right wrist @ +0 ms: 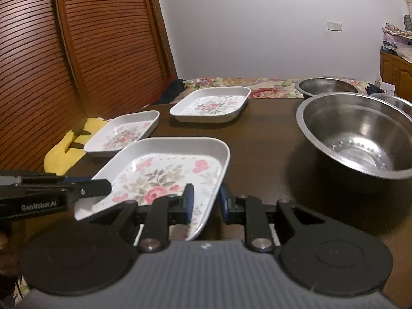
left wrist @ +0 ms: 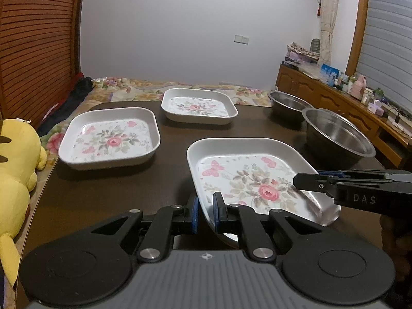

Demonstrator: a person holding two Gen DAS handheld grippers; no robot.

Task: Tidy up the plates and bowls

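A: Step? Both tongs, left (left wrist: 205,215) and right (right wrist: 205,202), clenched on opposite rims of the near floral plate (left wrist: 247,177), held tilted above the tabletop (left wrist: 116,193).

B: Next, probably carry it onto another floral plate (left wrist: 109,139), level, and stack.

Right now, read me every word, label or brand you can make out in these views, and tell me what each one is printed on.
"DAS" stands on the side of the right gripper, seen from the left wrist; any further letters are cut off.
"GenRobot.AI" stands on the side of the left gripper, seen from the right wrist.
Packages on the sideboard carry print too small to read.
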